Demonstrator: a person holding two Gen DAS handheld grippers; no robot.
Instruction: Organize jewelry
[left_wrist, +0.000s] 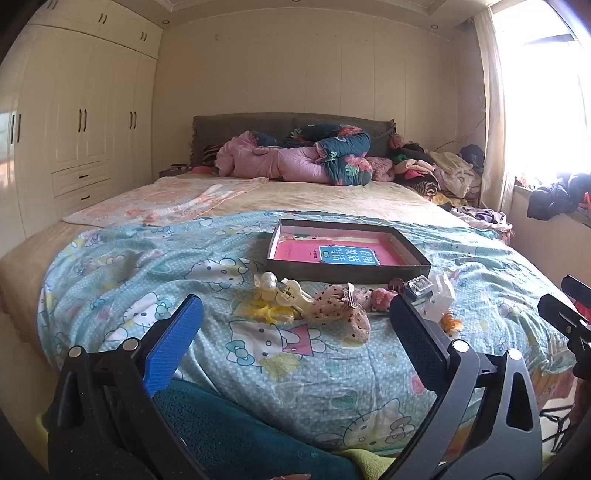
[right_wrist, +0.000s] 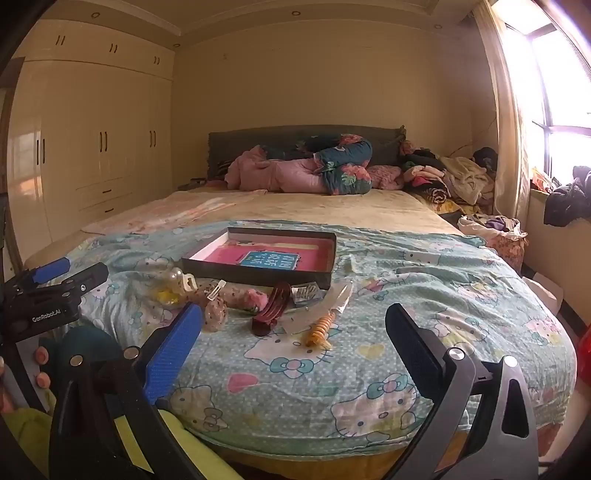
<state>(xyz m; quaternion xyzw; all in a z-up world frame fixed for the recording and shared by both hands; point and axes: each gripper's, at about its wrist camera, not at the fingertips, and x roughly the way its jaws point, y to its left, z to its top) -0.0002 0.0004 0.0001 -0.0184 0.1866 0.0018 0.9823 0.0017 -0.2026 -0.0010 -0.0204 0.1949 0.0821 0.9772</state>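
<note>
A shallow dark box (left_wrist: 347, 273) with a pink book inside lies on the Hello Kitty quilt; it also shows in the right wrist view (right_wrist: 258, 275). In front of it lie hair accessories: a pearl clip (left_wrist: 271, 284), a yellow clip (left_wrist: 273, 314), a dotted mesh bow (left_wrist: 343, 310), a pink flower piece (left_wrist: 380, 297), an orange spiral tie (right_wrist: 319, 330) and a dark red clip (right_wrist: 273, 308). My left gripper (left_wrist: 295, 325) is open and empty, short of the pile. My right gripper (right_wrist: 295, 332) is open and empty, near the orange tie.
The quilt (left_wrist: 258, 369) covers the bed's foot. Bedding (left_wrist: 295, 155) is piled at the headboard, clothes (left_wrist: 443, 173) at the right. Wardrobes (left_wrist: 81, 129) stand left, a window sill (right_wrist: 554, 206) right. A clear plastic bag (right_wrist: 321, 306) lies by the clips.
</note>
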